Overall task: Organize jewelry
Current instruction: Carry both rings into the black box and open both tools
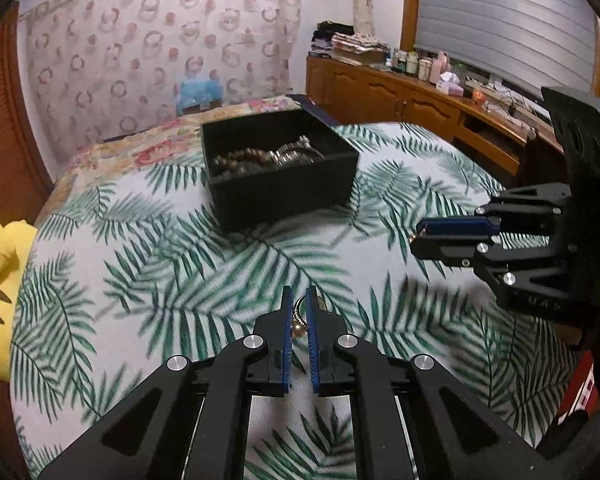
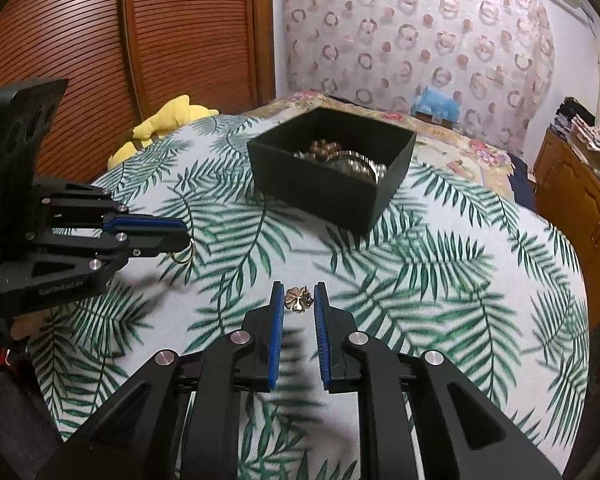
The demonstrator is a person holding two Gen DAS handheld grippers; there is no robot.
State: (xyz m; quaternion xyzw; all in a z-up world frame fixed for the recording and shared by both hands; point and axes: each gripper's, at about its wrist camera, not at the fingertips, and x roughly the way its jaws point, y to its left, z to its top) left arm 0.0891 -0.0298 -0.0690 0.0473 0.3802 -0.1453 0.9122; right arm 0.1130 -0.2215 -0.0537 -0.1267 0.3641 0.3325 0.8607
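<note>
A black open box (image 1: 280,168) holding beads and bangles sits on the leaf-print bedcover; it also shows in the right wrist view (image 2: 332,176). My left gripper (image 1: 299,304) is shut on a small gold ring piece with a ball (image 1: 299,322), held above the cover; from the right wrist view the ring (image 2: 185,255) hangs from its tips (image 2: 182,236). My right gripper (image 2: 298,298) is closed on a gold flower-shaped piece (image 2: 298,300). In the left wrist view the right gripper (image 1: 418,238) is at right, with a tiny gold bit at its tips.
A yellow plush toy (image 1: 0,276) lies at the bed's left edge, also in the right wrist view (image 2: 168,120). A wooden sideboard (image 1: 400,96) with bottles and folded cloth stands at the right. A wooden shutter door (image 2: 100,32) is at the left.
</note>
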